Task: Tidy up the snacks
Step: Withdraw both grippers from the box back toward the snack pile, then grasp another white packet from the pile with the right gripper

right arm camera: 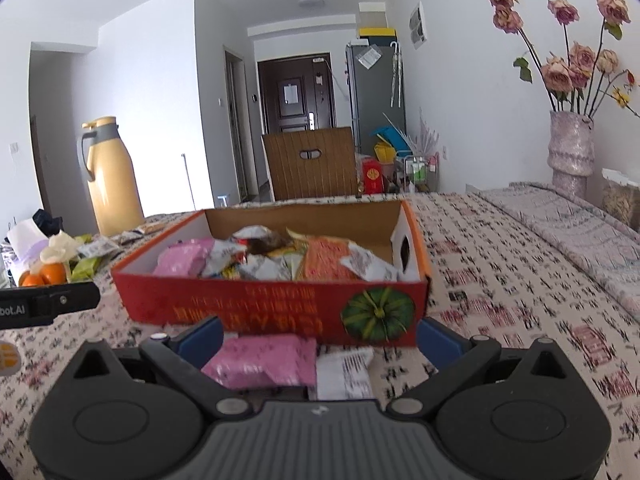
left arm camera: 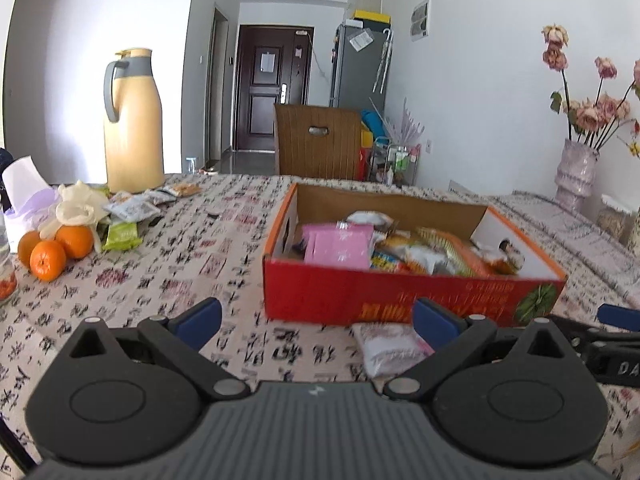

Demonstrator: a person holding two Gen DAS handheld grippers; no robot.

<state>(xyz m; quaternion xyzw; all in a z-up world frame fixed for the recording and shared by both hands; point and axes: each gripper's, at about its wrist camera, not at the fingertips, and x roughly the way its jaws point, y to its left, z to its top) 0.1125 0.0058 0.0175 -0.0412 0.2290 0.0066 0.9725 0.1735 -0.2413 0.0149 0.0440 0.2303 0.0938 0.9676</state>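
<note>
A red cardboard box [left arm camera: 400, 292] [right arm camera: 240, 300] stands on the patterned tablecloth with several snack packets inside, among them a pink one [left arm camera: 338, 245] [right arm camera: 184, 260]. My left gripper [left arm camera: 316, 320] is open and empty, low in front of the box. A pink-and-white snack packet [left arm camera: 390, 346] [right arm camera: 264, 362] lies on the cloth just before the box. My right gripper [right arm camera: 318, 338] is open with this packet and a white packet [right arm camera: 346, 372] between its fingers, not clamped. A pile of loose snack packets [left arm camera: 128, 212] [right arm camera: 94, 254] lies at the far left.
Three oranges [left arm camera: 52, 250] and a crumpled bag lie at the left by a yellow thermos jug [left arm camera: 134, 128] [right arm camera: 108, 176]. A vase of dried roses [left arm camera: 576, 172] [right arm camera: 570, 148] stands at the right. A wooden chair [left arm camera: 318, 140] is behind the table.
</note>
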